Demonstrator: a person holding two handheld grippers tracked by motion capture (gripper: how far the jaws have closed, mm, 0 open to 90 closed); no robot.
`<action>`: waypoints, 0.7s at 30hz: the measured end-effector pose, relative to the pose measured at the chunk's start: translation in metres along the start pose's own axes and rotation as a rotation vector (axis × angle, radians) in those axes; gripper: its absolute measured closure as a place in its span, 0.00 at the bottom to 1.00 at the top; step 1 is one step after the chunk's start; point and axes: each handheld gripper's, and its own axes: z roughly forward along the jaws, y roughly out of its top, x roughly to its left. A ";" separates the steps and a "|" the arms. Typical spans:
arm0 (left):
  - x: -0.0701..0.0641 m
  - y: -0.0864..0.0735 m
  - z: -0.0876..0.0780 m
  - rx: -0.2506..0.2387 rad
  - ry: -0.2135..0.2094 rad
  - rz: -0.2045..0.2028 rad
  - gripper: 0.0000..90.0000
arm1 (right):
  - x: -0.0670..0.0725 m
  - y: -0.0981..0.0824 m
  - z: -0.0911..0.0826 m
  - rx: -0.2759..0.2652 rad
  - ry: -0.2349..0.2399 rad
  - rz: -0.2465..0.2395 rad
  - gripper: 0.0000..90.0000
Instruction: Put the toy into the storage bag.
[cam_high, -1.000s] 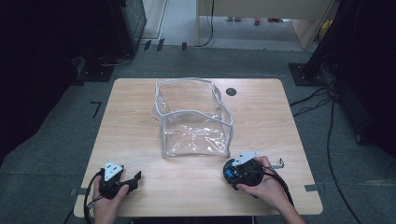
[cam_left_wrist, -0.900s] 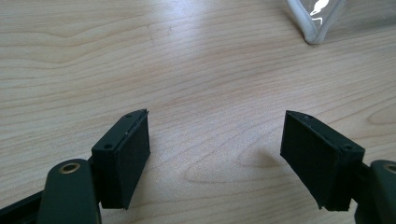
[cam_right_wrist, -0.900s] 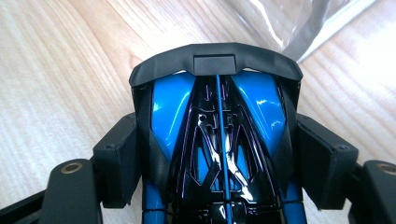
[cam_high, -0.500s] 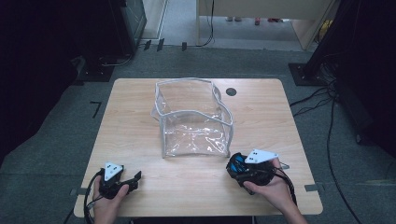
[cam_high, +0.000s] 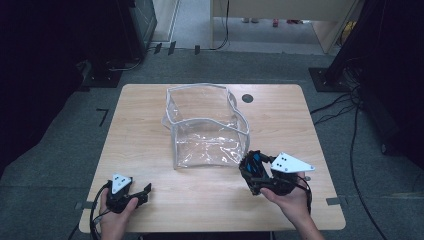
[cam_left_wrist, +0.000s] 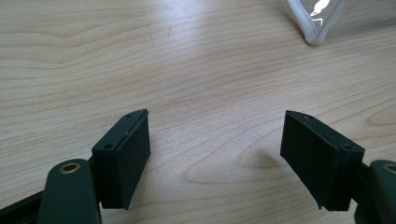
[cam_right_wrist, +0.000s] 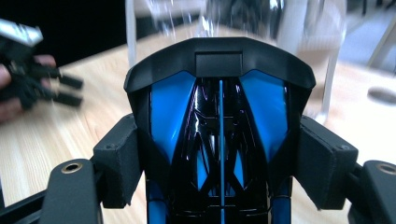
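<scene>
A clear plastic bag (cam_high: 205, 125) with white piping stands open in the middle of the wooden table (cam_high: 140, 115). Just right of its near corner, my right gripper (cam_high: 252, 172) is shut on a black and blue object (cam_high: 254, 165), held a little above the table. In the right gripper view the object (cam_right_wrist: 219, 116) sits between both pads (cam_right_wrist: 327, 158), with the bag (cam_right_wrist: 317, 42) blurred behind it. My left gripper (cam_high: 145, 191) rests open at the front left of the table. Its jaws (cam_left_wrist: 215, 154) stand wide apart over bare wood, and the bag's corner (cam_left_wrist: 315, 28) lies ahead.
A dark round grommet (cam_high: 247, 98) sits in the table behind the bag. Cables (cam_high: 340, 107) run across the grey floor on the right, and dark equipment stands at the far left and right. The other hand and its gripper (cam_right_wrist: 42, 79) show at the left of the right gripper view.
The right hand has turned its gripper with the black and blue object, swinging the grey plate to the right and bringing the object nearer the bag. The left gripper has not moved.
</scene>
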 end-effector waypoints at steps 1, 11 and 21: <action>0.000 0.000 0.000 0.000 -0.001 -0.001 0.27 | 0.002 0.005 -0.001 -0.027 -0.001 0.001 0.29; 0.000 0.000 0.000 -0.002 -0.005 -0.004 0.27 | 0.020 0.057 -0.022 -0.276 -0.009 -0.020 0.29; 0.000 0.000 0.000 -0.004 -0.004 -0.003 0.27 | 0.022 0.120 -0.026 -0.412 0.002 -0.050 0.29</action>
